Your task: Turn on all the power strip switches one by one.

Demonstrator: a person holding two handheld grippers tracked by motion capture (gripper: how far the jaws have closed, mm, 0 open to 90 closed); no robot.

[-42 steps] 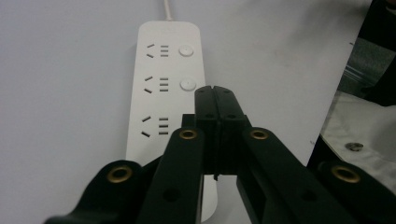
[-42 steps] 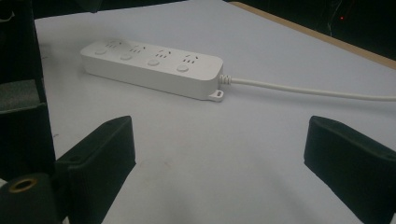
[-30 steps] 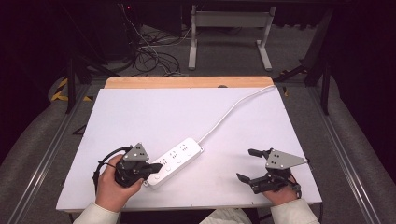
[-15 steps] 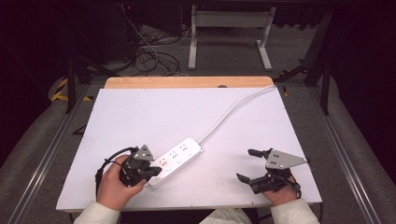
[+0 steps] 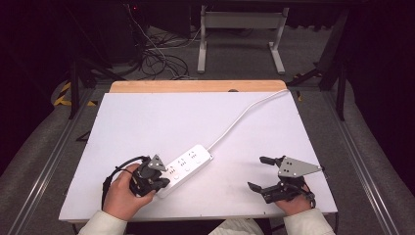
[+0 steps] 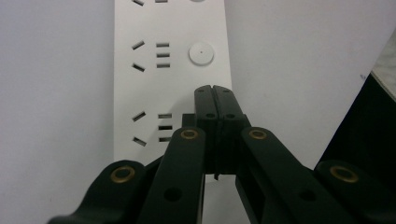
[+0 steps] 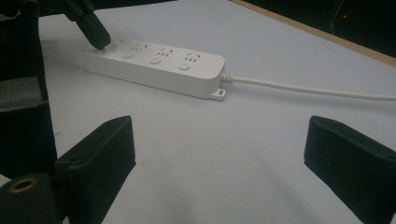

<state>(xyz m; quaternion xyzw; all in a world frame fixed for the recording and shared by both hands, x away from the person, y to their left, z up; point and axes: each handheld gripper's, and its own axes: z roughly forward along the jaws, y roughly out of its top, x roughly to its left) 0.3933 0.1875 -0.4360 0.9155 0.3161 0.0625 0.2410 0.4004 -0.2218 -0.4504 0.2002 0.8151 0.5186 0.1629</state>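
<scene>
- Left tool [image 6: 215, 91] jaws closed, empty, tips pressing on power strip [image 5: 188, 163] near end.
- Right tool [image 5: 262, 172] wide open, empty, resting on tabletop [image 5: 161, 117].

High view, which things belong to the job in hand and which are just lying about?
In the job:
- long white plastic power strip with its white cable
- left gripper, jaws shut, tip at the strip's near end
- right gripper, open, apart from the strip

Just about:
- white table board
- black floor cables
- grey metal stand
</scene>
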